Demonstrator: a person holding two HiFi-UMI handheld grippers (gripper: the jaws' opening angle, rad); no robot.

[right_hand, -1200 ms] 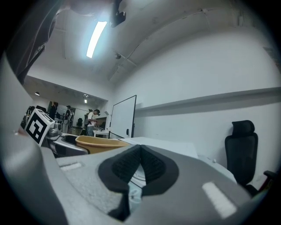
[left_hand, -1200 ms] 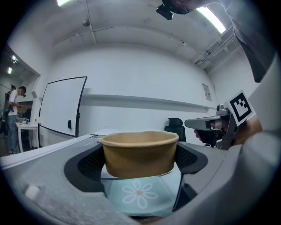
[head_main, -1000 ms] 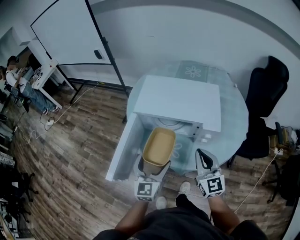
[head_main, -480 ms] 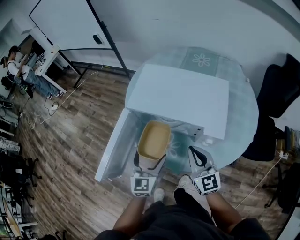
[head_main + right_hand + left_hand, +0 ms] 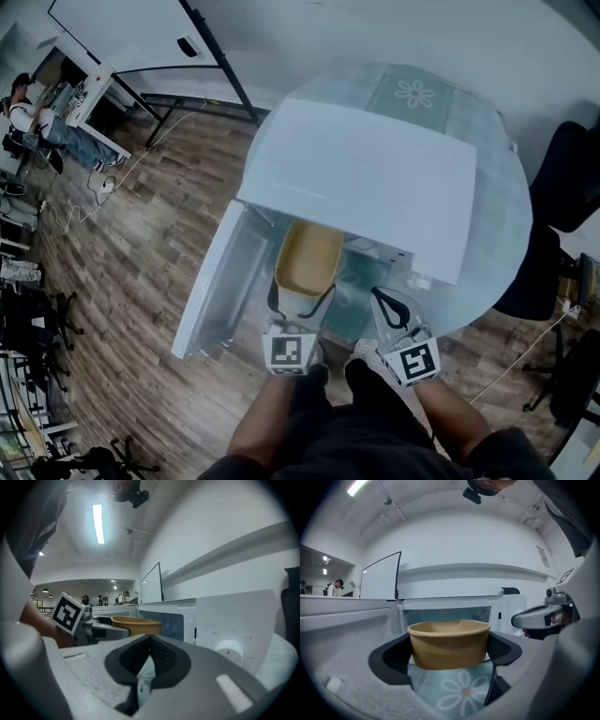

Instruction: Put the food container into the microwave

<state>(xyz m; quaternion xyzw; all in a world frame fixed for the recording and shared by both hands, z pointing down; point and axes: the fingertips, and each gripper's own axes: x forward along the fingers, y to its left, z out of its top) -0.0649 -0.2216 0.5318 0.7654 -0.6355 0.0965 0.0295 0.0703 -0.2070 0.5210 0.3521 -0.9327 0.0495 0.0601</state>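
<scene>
- Left gripper (image 5: 298,302) clamps 1 tan food container (image 5: 307,258) at frame centre, before the open microwave (image 5: 375,178).
- Right gripper (image 5: 382,302), lower right (jaws pressed together), holds nothing.

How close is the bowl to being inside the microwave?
Done: the microwave has its door open, and the food container is picked up. In hand: the left tongs grip it right at the opening; the right tongs are shut and empty. Left: push it in, set it down, let go.
</scene>
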